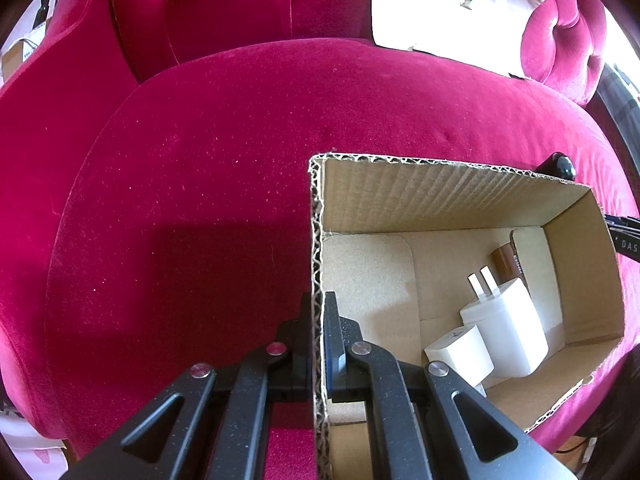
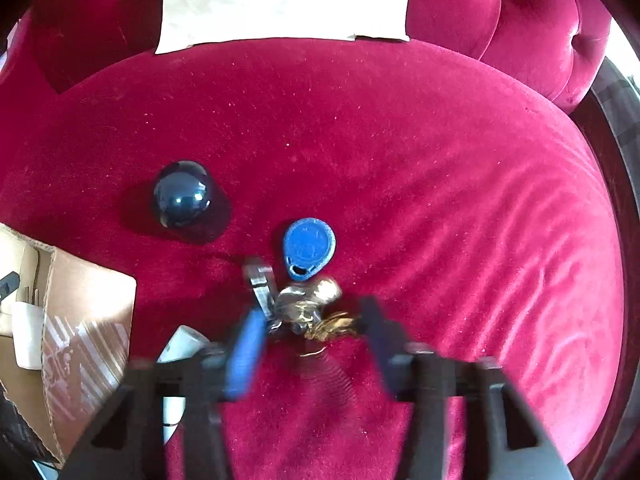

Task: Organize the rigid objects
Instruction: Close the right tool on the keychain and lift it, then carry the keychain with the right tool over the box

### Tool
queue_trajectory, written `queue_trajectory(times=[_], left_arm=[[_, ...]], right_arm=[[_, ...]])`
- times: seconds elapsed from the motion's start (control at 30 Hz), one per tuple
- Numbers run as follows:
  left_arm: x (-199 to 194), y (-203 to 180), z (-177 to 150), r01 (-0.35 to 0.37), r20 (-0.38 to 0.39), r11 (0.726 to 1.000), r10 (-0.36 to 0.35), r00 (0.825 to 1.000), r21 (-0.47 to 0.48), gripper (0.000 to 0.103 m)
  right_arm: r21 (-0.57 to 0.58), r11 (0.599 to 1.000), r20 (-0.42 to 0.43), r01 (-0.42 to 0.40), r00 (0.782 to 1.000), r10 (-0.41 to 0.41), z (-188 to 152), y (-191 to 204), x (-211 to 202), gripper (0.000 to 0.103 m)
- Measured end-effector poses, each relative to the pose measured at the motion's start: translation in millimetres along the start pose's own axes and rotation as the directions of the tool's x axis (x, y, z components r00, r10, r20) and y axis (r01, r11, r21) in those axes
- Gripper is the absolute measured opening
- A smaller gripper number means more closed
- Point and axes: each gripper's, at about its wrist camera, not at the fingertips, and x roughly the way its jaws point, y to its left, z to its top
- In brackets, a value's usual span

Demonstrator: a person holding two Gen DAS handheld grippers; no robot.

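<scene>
Crimson velvet everywhere: one big seat cushion (image 2: 440, 160) carries the lot, with one crumpled sheet of pale paper (image 2: 280, 4) propped against the backrest at the cushion's far edge. Next down in size is one open cardboard box (image 1: 440, 200), sitting toward the near edge of the cushion. The left gripper (image 1: 318, 308) is clamped tight on the box's left wall, one finger inside and one outside. In the box I count four things, all bunched toward its right end: one white flat slab (image 1: 536, 264) standing against the wall, one white charger (image 1: 506, 328) with its two prongs pointing up, one smaller white cube plug (image 1: 460, 354) touching it, and one brown cylinder-ish thing (image 1: 502, 262) behind them; the box's left half is bare floor. Out on the velvet there's one glossy dark blue ball (image 2: 182, 196) just beyond the box's corner, and right of it one bunch of keys (image 2: 296, 304) with one blue teardrop fob (image 2: 308, 244) attached, lying around the middle of the cushion's near part. The right gripper (image 2: 312, 320) points down over the keys with a finger either side of the bunch, but it's so blurred I honestly can't tell if the pads are biting or not. Loads of open velvet to the right and toward the far edge; the ball and the box corner are the only things crowding the keys' left side.
</scene>
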Motion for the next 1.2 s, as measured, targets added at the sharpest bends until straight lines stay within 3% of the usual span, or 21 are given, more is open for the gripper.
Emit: queue_trajectory(times=[0.43, 0.93, 1.2], left_arm=[[-0.6, -0.2, 0.3, 0.001, 0.001, 1.000, -0.001, 1.000, 0.000, 0.003], [-2.2, -2.8, -2.0, -0.003, 0.011, 1.000, 0.003, 1.000, 0.009, 0.003], [-2.3, -1.6, -3.6, -0.001, 0.014, 1.000, 0.001, 1.000, 0.012, 0.003]], right_arm=[[0.021, 1.000, 0.012, -0.003, 1.000, 0.003, -8.7, -3.0, -14.4, 0.024], [0.038, 0.999, 0.063, 0.005, 0.998, -0.007, -14.2, -17.3, -73.8, 0.024], [0.035, 0.999, 0.086, 0.013, 0.996, -0.016, -10.1, -0.8, -99.2, 0.024]])
